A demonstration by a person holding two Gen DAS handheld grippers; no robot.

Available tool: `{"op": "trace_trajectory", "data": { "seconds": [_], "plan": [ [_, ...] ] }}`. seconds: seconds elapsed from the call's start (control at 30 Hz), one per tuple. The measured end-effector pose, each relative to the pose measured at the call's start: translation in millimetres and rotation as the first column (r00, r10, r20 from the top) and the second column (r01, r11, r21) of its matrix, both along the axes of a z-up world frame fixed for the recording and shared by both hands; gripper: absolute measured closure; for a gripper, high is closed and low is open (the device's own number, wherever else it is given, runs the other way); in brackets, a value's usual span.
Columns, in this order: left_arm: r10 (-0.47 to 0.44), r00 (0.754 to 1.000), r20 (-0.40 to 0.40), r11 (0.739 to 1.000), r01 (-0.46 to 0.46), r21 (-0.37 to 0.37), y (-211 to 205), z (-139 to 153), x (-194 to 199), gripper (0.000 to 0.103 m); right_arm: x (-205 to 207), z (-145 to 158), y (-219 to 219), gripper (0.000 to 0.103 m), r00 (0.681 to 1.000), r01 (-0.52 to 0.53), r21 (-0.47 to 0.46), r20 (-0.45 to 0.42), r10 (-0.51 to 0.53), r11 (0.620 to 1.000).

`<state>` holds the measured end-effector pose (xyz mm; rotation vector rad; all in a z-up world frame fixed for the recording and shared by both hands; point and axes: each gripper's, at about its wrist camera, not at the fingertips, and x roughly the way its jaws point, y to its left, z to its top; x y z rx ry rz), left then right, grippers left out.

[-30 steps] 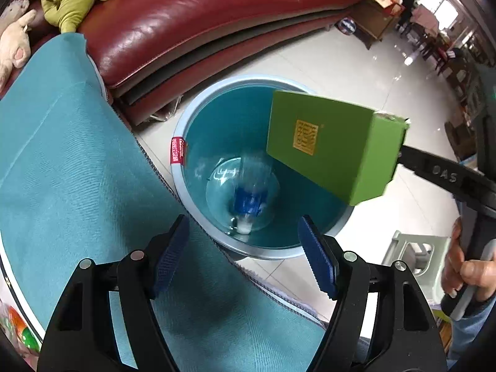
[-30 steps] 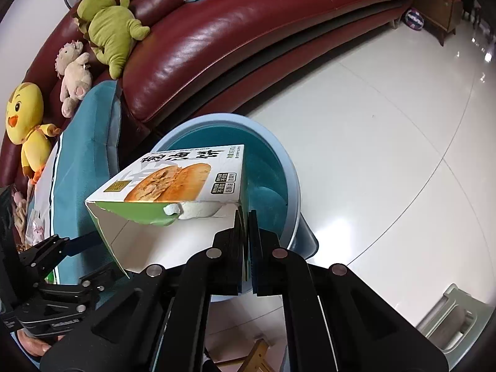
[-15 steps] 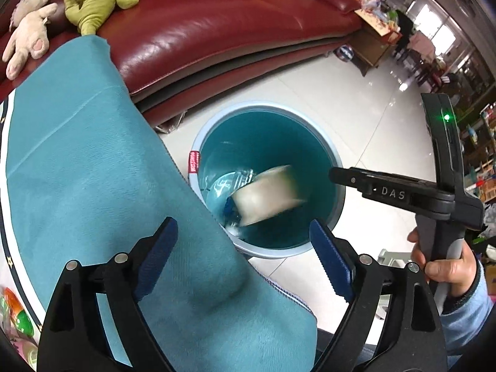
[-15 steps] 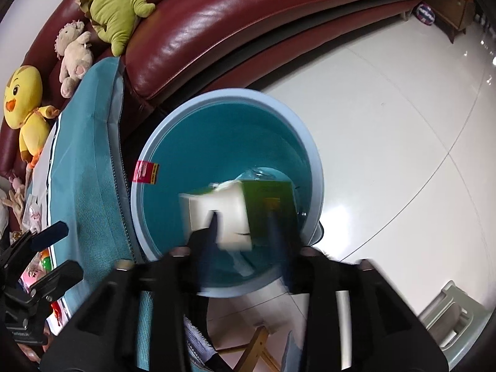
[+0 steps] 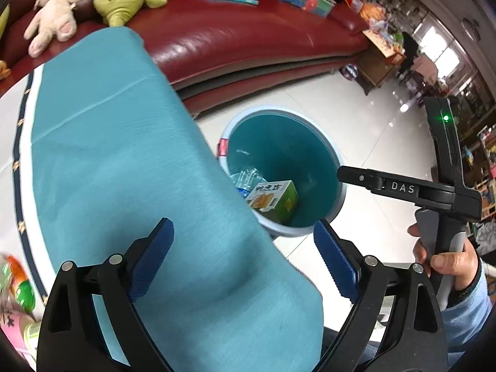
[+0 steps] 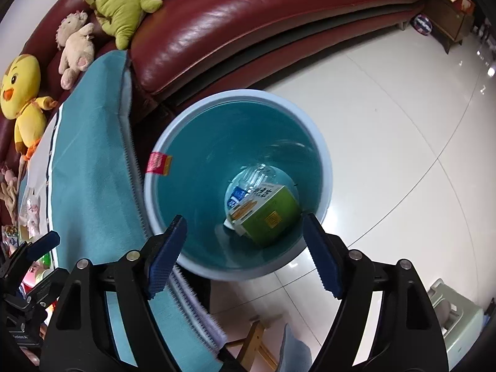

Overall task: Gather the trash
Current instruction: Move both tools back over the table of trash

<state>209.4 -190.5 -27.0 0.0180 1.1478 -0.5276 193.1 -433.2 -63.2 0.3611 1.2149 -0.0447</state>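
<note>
two black grippers with blue ribbed pads are in view, both with jaws opening and nothing between them: the left gripper [image 5: 243,255] hangs over a teal cloth-covered table [image 5: 124,186], and the right gripper [image 6: 245,254] hangs above the near rim of one round light-blue plastic bin with a teal inside [image 6: 322,161]. a hand in a light blue sleeve [image 5: 449,259] holds the right tool's handle at the right edge of the left view. down in the bin lie two pieces of trash: one green cardboard food box printed with a pastry picture [image 6: 266,214], tilted on its side, resting on one clear plastic bottle with a blue label [image 6: 245,186]. a red sticker [image 6: 158,163] sits on the bin's left rim, just beside the table's fringed edge. the bin stands on a glossy white tiled floor [image 6: 387,124]. beyond it runs one long dark red leather sofa [image 6: 248,18] carrying three soft toys: a green one [image 6: 119,3], a cream one [image 6: 76,46], and a yellow chick [image 6: 21,93]. far right is cluttered wooden furniture, blurred.
</note>
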Motion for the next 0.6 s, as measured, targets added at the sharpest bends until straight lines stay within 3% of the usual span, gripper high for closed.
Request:
{"op": "trace_trajectory", "data": {
  "seconds": [0.4,0.6],
  "plan": [
    [0.143,0.987,0.077,0.99,-0.142,-0.024,103,33,-45,0.006,-13,44,92,0.028,0.984,-0.17,-0.033,0.045,0.171,0.985],
    [0.237,0.964,0.119,0.971,-0.237,-0.016,170,47,-68,0.006,-17,55,162,0.028,0.946,-0.317,-0.043,0.049,0.319,0.947]
  ]
}}
